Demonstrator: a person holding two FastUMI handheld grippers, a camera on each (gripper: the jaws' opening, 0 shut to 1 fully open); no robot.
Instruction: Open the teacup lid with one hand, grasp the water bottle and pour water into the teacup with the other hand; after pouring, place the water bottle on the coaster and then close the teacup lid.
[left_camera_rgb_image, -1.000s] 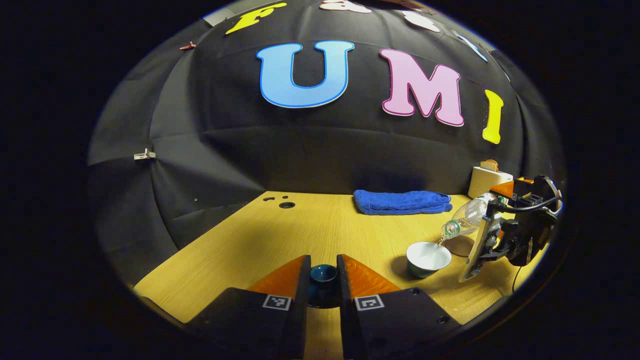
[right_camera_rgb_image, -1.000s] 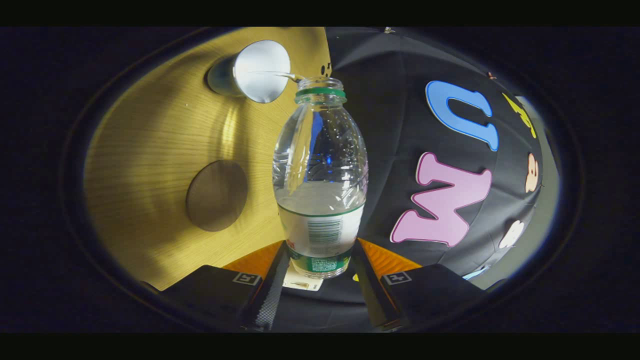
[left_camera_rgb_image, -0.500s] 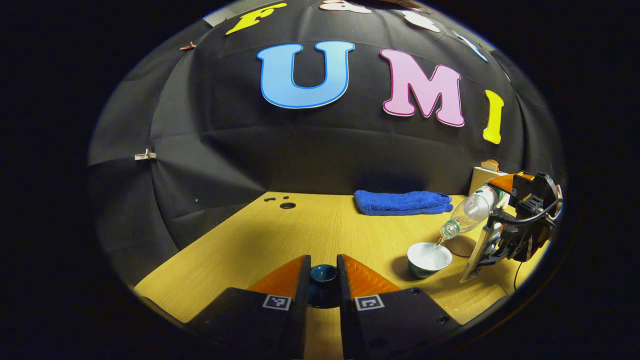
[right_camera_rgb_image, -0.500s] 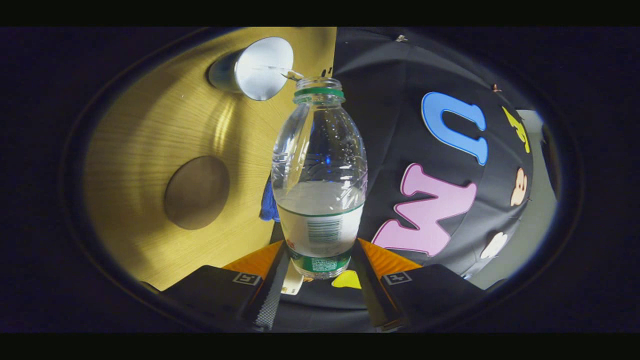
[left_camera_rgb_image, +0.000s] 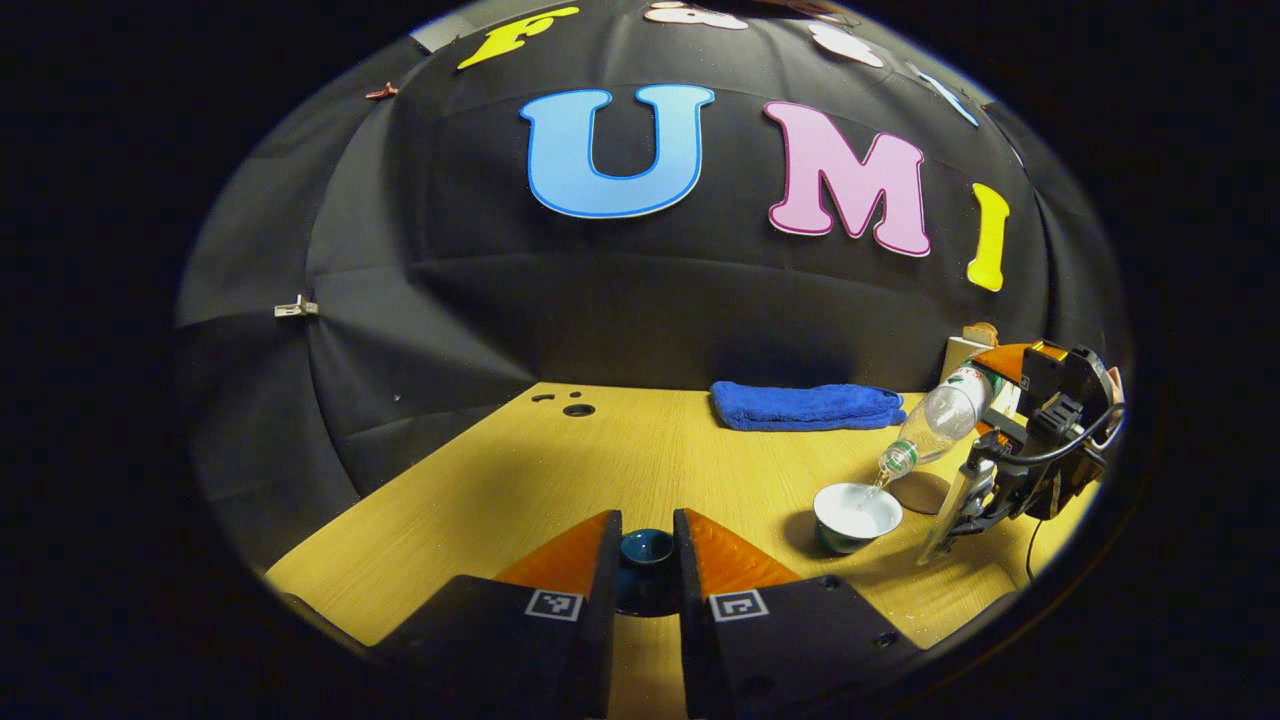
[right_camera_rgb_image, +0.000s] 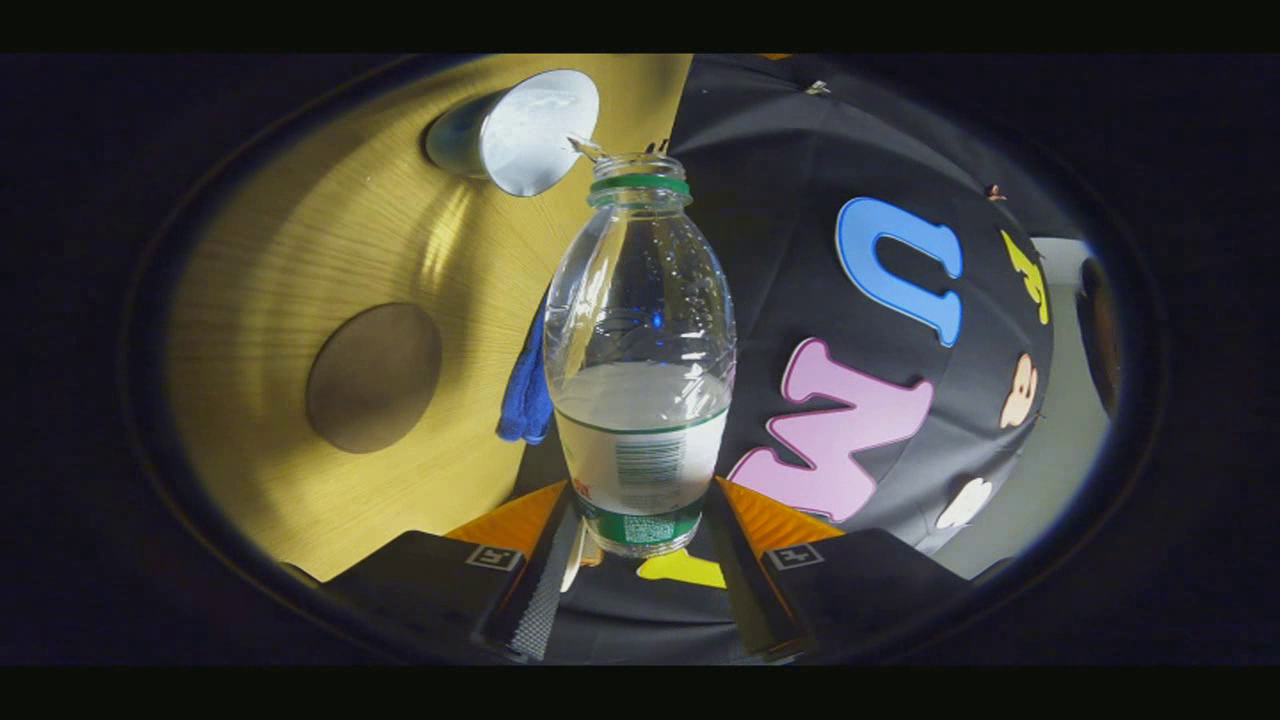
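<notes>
Over on the left, the left gripper sits low above the wooden counter, its jaws clamped on the dark teal teacup lid held between them. Moving right along the back wall, a folded blue towel lies flat. Nearer the front, the white-lined teacup stands open on the counter, and a thin stream of water is falling into it! Just behind it lies the round brown coaster, bare. Above, the water bottle tips neck-down toward the cup. In the right gripper view, the right gripper has its jaws clamped on the bottle's labelled base, mouth right at the cup's rim.
</notes>
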